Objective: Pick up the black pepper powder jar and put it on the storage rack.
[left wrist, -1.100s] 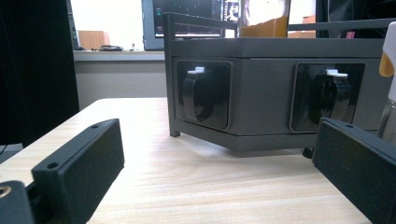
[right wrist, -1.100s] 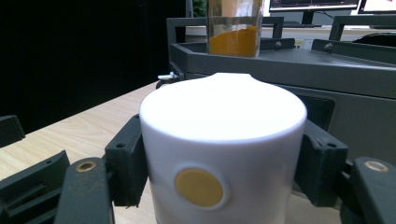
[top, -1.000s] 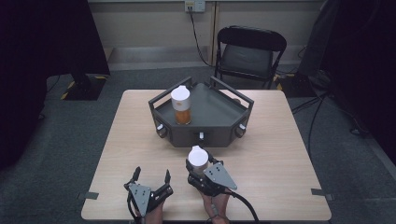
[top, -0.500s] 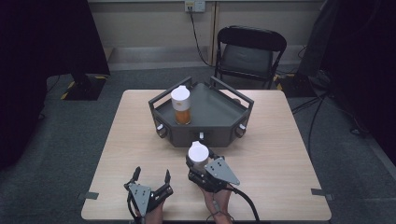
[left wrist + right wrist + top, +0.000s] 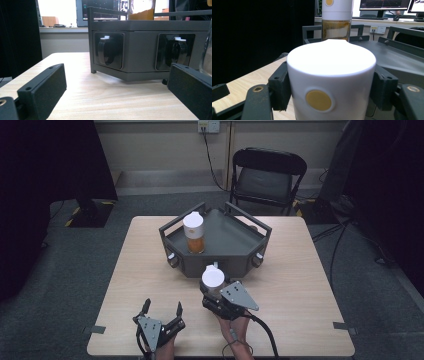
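While the right gripper (image 5: pixel 214 292) pinched the white-capped jar (image 5: pixel 212 279) upright, the gray tray (image 5: pixel 223 262) sat just ahead, left gripper (image 5: pixel 162 309) spread empty.

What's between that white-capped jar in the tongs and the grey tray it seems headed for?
Only the tray's near wall. The right tongs hold the white-capped jar just in front of it. Inside, a second jar stands at the left; the floor beside it looks free.
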A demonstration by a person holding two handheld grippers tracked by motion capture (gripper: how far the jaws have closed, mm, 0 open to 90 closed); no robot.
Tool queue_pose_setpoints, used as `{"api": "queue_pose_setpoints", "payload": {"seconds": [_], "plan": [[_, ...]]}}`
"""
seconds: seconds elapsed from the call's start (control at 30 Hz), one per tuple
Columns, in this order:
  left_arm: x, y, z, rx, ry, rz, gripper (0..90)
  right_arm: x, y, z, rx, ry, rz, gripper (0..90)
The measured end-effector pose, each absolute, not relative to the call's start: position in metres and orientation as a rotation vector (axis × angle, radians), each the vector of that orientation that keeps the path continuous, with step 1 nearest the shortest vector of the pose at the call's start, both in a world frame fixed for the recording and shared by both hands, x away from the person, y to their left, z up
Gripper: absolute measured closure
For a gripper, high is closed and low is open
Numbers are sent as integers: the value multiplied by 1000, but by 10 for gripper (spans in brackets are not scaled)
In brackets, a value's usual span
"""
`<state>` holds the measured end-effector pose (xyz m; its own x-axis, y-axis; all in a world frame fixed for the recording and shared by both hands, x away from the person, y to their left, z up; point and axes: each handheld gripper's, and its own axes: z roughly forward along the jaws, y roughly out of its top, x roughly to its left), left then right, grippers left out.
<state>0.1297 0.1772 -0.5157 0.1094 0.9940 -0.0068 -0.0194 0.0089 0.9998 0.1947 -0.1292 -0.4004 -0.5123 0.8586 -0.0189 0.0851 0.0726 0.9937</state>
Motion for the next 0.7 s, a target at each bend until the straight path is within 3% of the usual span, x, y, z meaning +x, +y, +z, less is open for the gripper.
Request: {"api": "queue_pose_setpoints", "payload": {"seconds": [0.7], "plan": [[130, 177, -516, 1237, 1118, 1131, 17, 201, -133, -386, 924, 1697, 1501, 298]]}}
